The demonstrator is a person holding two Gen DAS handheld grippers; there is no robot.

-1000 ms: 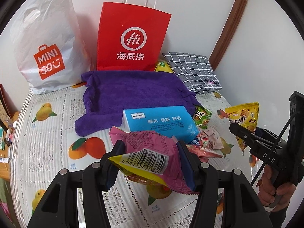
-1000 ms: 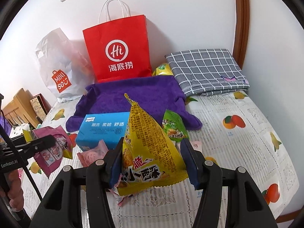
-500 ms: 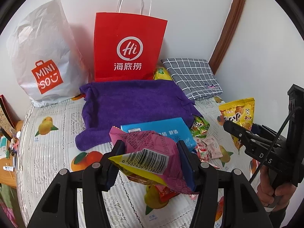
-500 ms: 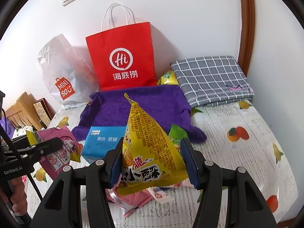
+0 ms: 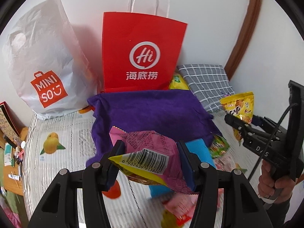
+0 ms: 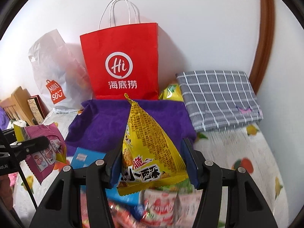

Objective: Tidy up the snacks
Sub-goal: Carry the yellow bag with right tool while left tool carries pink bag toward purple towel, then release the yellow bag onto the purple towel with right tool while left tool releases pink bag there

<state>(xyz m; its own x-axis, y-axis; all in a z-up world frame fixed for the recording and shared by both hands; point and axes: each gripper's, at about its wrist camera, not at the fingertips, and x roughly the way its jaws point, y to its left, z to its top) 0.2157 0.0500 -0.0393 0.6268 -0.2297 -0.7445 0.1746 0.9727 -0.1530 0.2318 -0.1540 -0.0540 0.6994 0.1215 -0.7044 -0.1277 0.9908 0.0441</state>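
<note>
So both grippers have a snack each, held up off the table (image 5: 76,133). The left gripper (image 5: 150,158) is clamped on a pink pack (image 5: 150,148), barcode side up, squeezed between both fingers. The right gripper (image 6: 152,163) is pinching a yellow pack (image 6: 148,144), its pointy end sticking up past the fingertips. Just below and behind them sit a blue box (image 6: 85,157) and a blurry heap of small snacks (image 6: 159,207). Further back a purple towel (image 5: 148,114) is spread out, with a red bag (image 5: 142,53) standing upright right behind it against the wall. A white bag (image 5: 41,60) stands left of the red one, a folded grey checked cloth (image 6: 218,98) on the right, and another yellow pack (image 6: 171,93) is wedged between cloth and red bag.
</note>
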